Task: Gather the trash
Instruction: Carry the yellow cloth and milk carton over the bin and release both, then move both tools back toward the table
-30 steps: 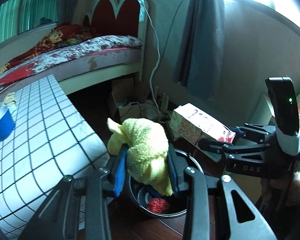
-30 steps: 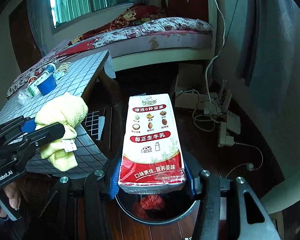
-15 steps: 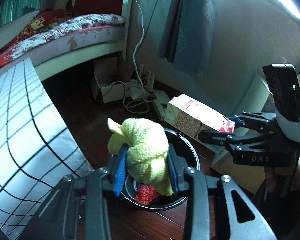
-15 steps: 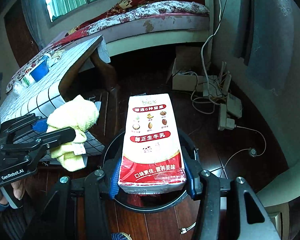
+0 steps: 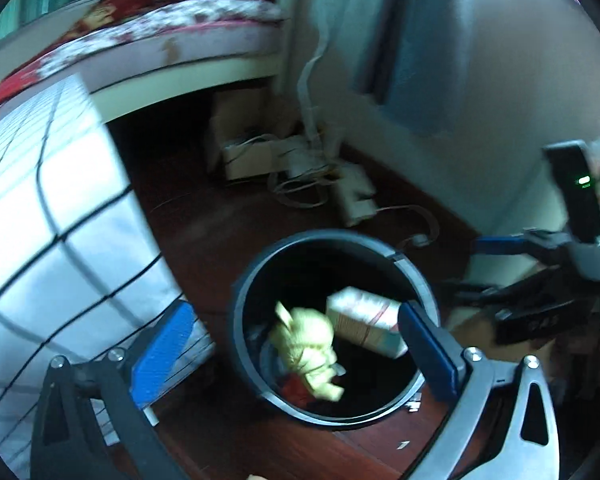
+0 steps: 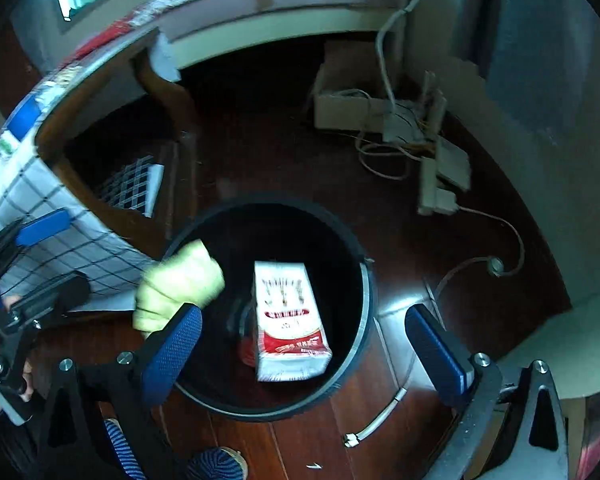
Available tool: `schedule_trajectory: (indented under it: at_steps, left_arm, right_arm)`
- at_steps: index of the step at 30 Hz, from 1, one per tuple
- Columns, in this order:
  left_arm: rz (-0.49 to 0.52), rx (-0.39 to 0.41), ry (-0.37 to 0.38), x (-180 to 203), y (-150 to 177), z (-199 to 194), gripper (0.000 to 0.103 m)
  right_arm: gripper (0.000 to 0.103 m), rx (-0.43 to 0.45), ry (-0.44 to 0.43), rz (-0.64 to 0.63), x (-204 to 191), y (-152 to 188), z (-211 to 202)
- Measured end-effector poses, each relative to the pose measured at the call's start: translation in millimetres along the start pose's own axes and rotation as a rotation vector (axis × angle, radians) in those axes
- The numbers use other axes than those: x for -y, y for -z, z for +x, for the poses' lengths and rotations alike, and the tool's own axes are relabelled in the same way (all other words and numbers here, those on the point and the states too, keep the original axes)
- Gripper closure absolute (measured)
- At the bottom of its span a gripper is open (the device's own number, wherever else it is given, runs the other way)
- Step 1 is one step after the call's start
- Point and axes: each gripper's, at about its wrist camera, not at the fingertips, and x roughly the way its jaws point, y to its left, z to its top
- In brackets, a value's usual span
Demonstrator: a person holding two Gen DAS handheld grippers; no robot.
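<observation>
A round black trash bin stands on the dark wood floor below both grippers. A yellow cloth and a red-and-white milk carton are inside or dropping into the bin, blurred by motion. Red trash lies at the bin's bottom. My left gripper is open and empty above the bin; it also shows in the right wrist view. My right gripper is open and empty above the bin; it also shows in the left wrist view.
A table with a white checked cloth stands left of the bin. A bed lies behind. A cardboard box, power strips and cables lie on the floor by the wall.
Both grippers have opened. The yellow cloth left my left gripper and the milk carton left my right gripper; both have dropped into the bin.
</observation>
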Motion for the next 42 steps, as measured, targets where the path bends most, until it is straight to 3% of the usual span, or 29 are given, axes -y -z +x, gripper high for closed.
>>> schedule_trajectory:
  at_steps: [6,26,32,42]
  left_arm:
    - [-0.013,0.001,-0.072,2.1,5.4,5.0,0.001]
    - [-0.014,0.093,-0.112,4.9,-5.7,-45.4,0.001]
    - [-0.056,0.138,-0.150,-9.2,-5.4,-73.0,0.001]
    - [-0.131,0.228,-0.279,-52.8,-7.3,-124.5,0.001]
  right_arm:
    - [0.001,-0.004,0.043,-0.009,0.1,0.8,-0.1]
    - [0.001,0.112,0.045,-0.048,-26.8,-8.3,-45.1]
    - [0.001,0.185,0.037,-0.068,-49.0,-17.4,-69.5]
    - [0.001,0.270,-0.016,-0.115,-92.7,-31.0,-92.5]
